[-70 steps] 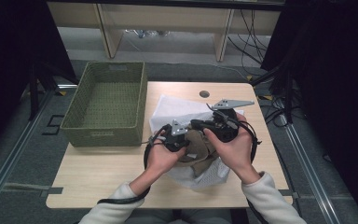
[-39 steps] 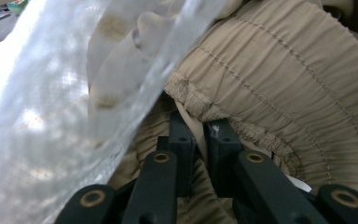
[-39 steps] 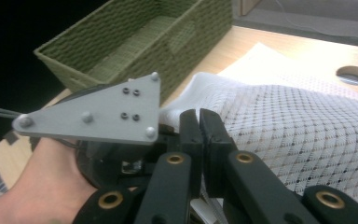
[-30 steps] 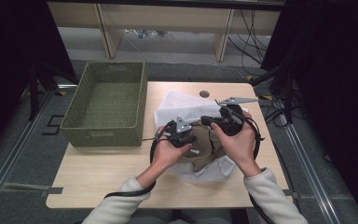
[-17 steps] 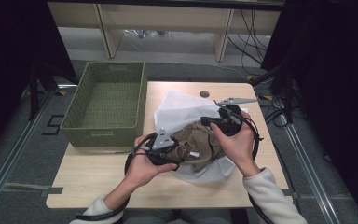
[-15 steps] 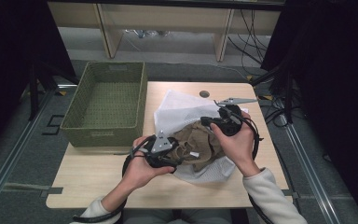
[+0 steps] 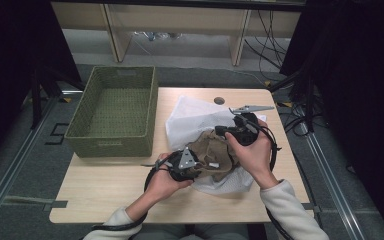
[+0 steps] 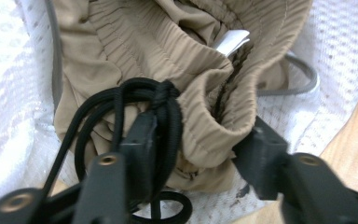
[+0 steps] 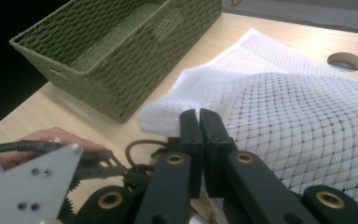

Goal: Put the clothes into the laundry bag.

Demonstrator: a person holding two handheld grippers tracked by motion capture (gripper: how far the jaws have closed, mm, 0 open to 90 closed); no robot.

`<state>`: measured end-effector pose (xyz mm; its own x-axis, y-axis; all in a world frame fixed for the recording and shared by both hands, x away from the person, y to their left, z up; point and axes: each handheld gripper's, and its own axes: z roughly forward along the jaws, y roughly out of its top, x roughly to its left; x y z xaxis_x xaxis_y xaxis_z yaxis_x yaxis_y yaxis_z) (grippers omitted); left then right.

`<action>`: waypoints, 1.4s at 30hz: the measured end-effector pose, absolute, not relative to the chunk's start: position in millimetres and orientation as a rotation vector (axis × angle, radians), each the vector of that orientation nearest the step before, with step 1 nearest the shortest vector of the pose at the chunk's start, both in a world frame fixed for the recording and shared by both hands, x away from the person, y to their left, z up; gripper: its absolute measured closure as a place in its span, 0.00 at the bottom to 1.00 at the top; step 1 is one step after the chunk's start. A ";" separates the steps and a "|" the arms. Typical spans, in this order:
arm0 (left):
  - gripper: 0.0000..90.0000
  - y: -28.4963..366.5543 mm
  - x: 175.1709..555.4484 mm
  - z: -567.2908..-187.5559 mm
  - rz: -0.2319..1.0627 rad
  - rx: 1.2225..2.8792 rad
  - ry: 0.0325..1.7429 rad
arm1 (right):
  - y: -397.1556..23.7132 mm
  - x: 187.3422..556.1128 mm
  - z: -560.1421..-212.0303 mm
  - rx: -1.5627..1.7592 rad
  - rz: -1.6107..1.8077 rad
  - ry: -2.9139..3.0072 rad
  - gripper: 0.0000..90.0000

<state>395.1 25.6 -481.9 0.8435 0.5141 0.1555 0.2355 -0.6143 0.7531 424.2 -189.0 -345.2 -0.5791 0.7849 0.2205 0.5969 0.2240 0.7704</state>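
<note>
Since a second ago our left hand-held gripper (image 8: 200, 154) has slid down, its jaws closing around the soft, limp shorts' (image 8: 168, 70) gathered waistband, while the right (image 9: 199, 122) stays pressed together.

**Count of things on the table**

One green basket (image 7: 112, 112) stands on one table (image 7: 105, 187). One white mesh bag (image 7: 190, 117) lies beside it, with one tan garment (image 7: 210, 150) on top. One black cord (image 8: 121, 100) loops over the garment. Two grippers are at the cloth: one left gripper (image 7: 192, 167) and one right gripper (image 7: 222, 131). One round hole (image 7: 219, 100) is in the tabletop.
</note>
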 end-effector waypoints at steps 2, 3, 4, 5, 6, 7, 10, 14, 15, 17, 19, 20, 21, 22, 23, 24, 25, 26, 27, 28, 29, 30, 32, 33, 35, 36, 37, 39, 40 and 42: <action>0.66 21.4 394.8 -482.3 0.466 2.255 0.540 | -188.2 425.1 -346.6 1.303 1.292 2.282 1.00; 0.69 19.8 395.2 -482.5 0.469 2.260 0.544 | -186.4 423.9 -346.5 1.314 1.288 2.280 1.00; 0.69 18.1 395.4 -482.4 0.474 2.263 0.548 | -186.4 423.9 -346.5 1.314 1.288 2.280 1.00; 0.76 15.9 395.4 -481.3 0.462 2.249 0.573 | -185.6 424.5 -347.5 1.293 1.293 2.291 1.00; 0.80 15.9 395.4 -481.3 0.462 2.249 0.573 | -184.2 422.9 -347.0 1.304 1.280 2.280 1.00; 0.81 14.1 395.4 -480.8 0.454 2.233 0.597 | -184.6 424.4 -347.9 1.283 1.285 2.298 1.00; 0.83 12.8 394.1 -480.1 0.447 2.206 0.636 | -184.0 424.3 -348.2 1.284 1.287 2.304 1.00; 0.84 14.5 386.2 -467.5 0.380 2.061 0.699 | -183.1 422.1 -346.6 1.288 1.289 2.292 1.00; 0.84 14.5 386.2 -467.5 0.380 2.061 0.699 | -182.7 420.9 -345.5 1.279 1.288 2.298 1.00; 0.84 15.9 381.7 -457.9 0.380 2.000 0.719 | -182.1 420.2 -344.5 1.251 1.297 2.302 1.00; 0.84 16.7 375.8 -446.6 0.386 1.946 0.727 | -179.2 416.3 -341.0 1.223 1.314 2.306 1.00; 0.84 17.6 372.3 -439.9 0.399 1.933 0.726 | -178.0 413.0 -338.4 1.216 1.315 2.303 1.00; 0.84 17.6 368.8 -433.7 0.402 1.908 0.726 | -176.5 409.6 -335.5 1.200 1.319 2.301 1.00; 0.84 19.7 361.8 -420.1 0.443 1.872 0.703 | -173.5 402.8 -329.3 1.147 1.352 2.303 1.00; 0.84 20.4 357.9 -413.7 0.457 1.854 0.696 | -172.5 398.8 -325.3 1.115 1.363 2.304 1.00; 0.84 20.4 357.9 -413.7 0.457 1.854 0.696 | -172.5 398.8 -325.3 1.115 1.363 2.304 1.00; 0.84 21.9 354.4 -406.9 0.472 1.845 0.689 | -169.9 389.6 -317.4 1.106 1.408 2.316 1.00; 0.84 23.2 346.3 -393.2 0.532 1.833 0.664 | -169.6 386.5 -314.2 1.066 1.419 2.312 1.00; 0.84 23.0 342.4 -386.7 0.557 1.830 0.657 | -169.4 383.4 -310.8 1.045 1.436 2.316 1.00; 0.84 22.8 339.5 -380.7 0.597 1.836 0.640 | -169.0 380.1 -307.9 1.039 1.453 2.320 1.00; 0.84 21.3 337.4 -376.8 0.628 1.842 0.630 | -169.0 377.9 -305.8 1.023 1.467 2.309 1.00; 0.84 21.3 337.4 -376.8 0.628 1.842 0.630 | -169.0 377.9 -305.8 1.023 1.467 2.309 1.00; 0.83 15.8 338.8 -375.3 0.662 1.892 0.594 | -167.8 374.9 -303.7 1.025 1.496 2.312 1.00; 0.83 12.4 342.3 -378.5 0.654 1.905 0.594 | -168.8 376.2 -304.2 1.028 1.479 2.321 1.00; 0.83 4.8 353.0 -390.0 0.649 1.946 0.589 | -169.7 378.5 -305.9 1.028 1.471 2.317 1.00; 0.83 1.2 359.1 -397.5 0.635 1.955 0.607 | -170.4 380.8 -307.7 1.037 1.454 2.320 1.00; 0.84 -5.5 370.0 -413.0 0.633 1.981 0.633 | -170.5 385.7 -313.1 1.079 1.458 2.330 1.00; 0.84 -10.1 379.0 -425.8 0.626 2.026 0.644 | -172.1 391.0 -317.1 1.106 1.437 2.335 1.00; 0.84 -10.1 379.0 -425.8 0.626 2.026 0.644 | -172.1 391.0 -317.1 1.106 1.437 2.335 1.00; 0.84 -13.7 386.0 -436.1 0.618 2.050 0.657 | -174.6 398.1 -321.9 1.077 1.443 2.331 1.00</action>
<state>386.0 -13.7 -436.1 0.7372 0.6514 0.1794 0.2184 -0.4810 0.8491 398.1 -174.6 -321.9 -0.7158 0.6689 0.2002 0.4775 0.2598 0.8393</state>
